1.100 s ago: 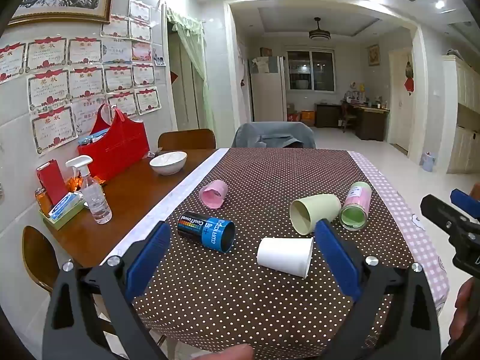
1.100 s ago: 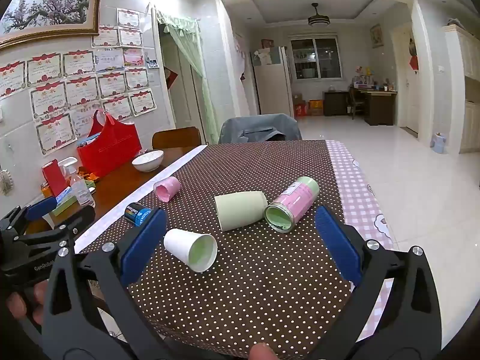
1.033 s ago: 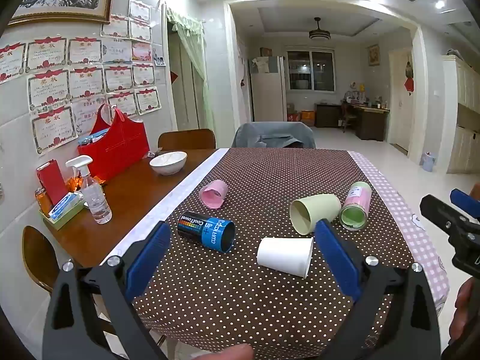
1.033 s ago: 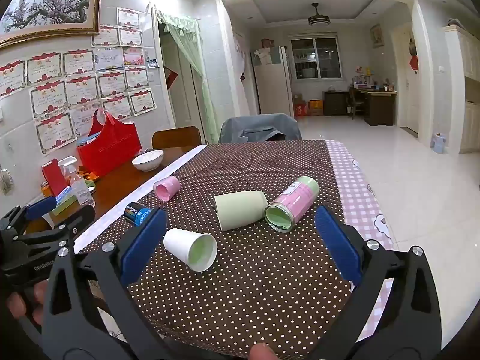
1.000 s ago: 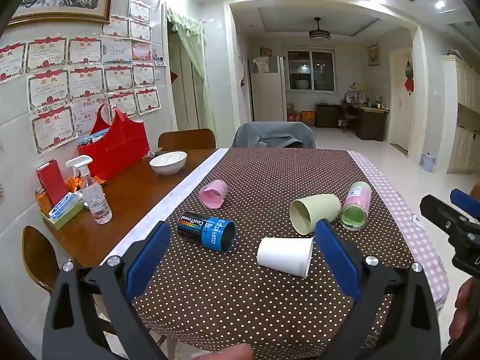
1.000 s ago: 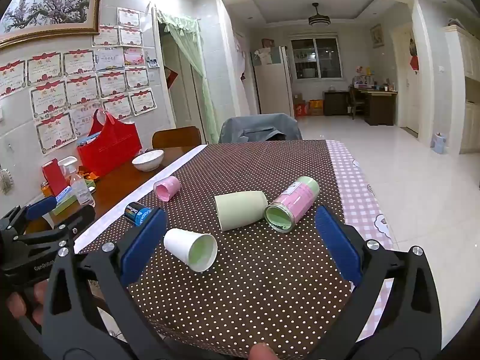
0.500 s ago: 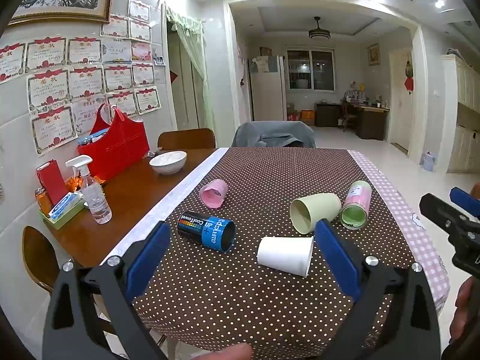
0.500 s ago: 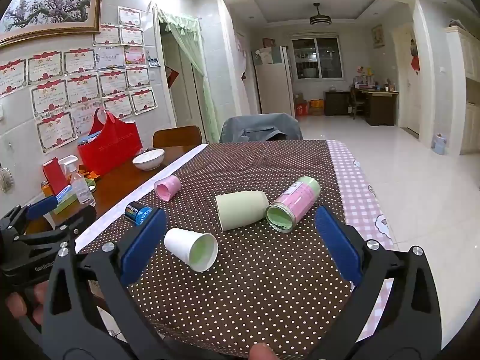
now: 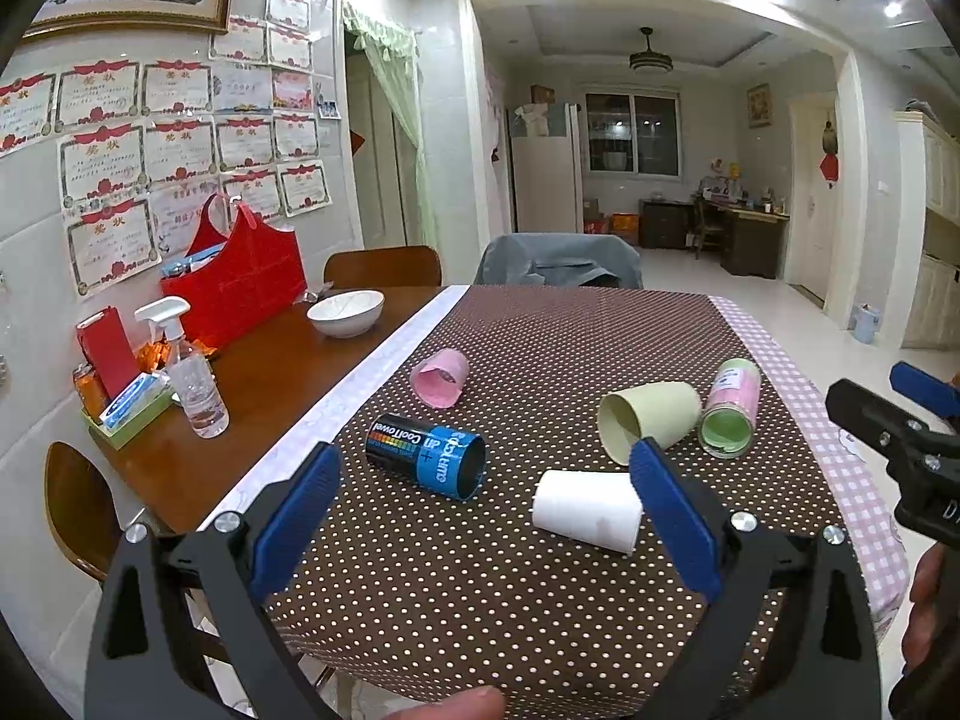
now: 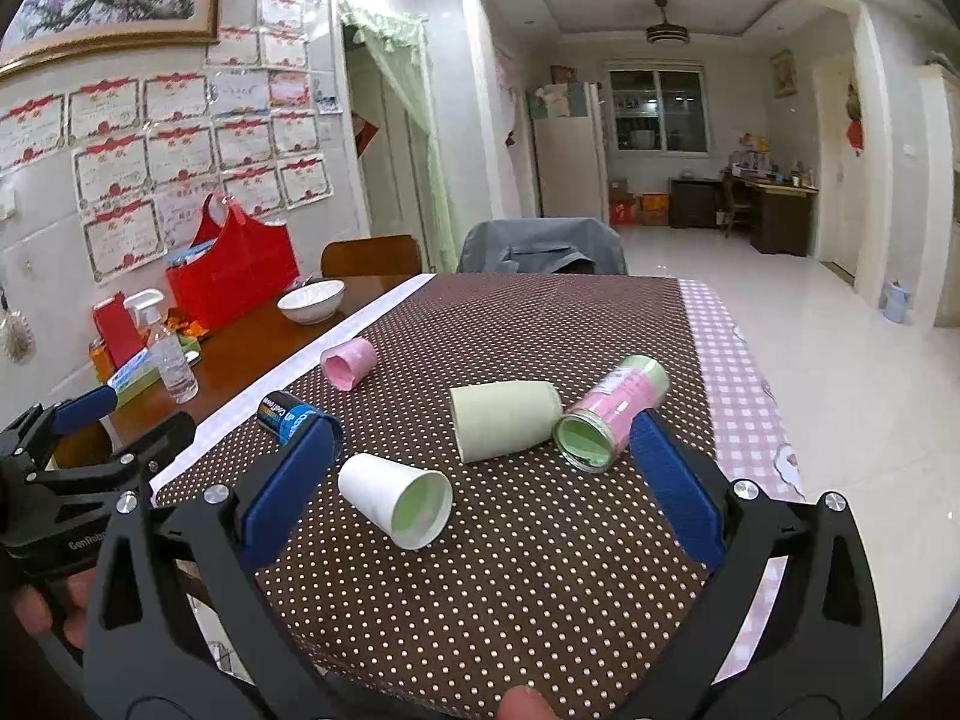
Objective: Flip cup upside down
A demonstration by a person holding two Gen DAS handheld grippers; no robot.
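Observation:
Several cups lie on their sides on the brown dotted tablecloth (image 9: 492, 588). A white cup (image 9: 588, 509) (image 10: 396, 499) is nearest. A pale green cup (image 9: 648, 420) (image 10: 504, 420), a pink and green cup (image 9: 729, 408) (image 10: 612, 414), a blue and black cup (image 9: 426, 455) (image 10: 288, 414) and a small pink cup (image 9: 441, 377) (image 10: 348, 363) lie farther back. My left gripper (image 9: 483, 510) is open and empty, held in front of the white cup. My right gripper (image 10: 480, 480) is open and empty, held in front of the white and green cups.
A white bowl (image 9: 346, 313), a red bag (image 9: 240, 285) and a spray bottle (image 9: 192, 378) stand on the bare wood at the left. Chairs stand at the far end (image 9: 558, 261) and left corner (image 9: 78, 510). The table's right edge drops to the tiled floor (image 10: 840, 390).

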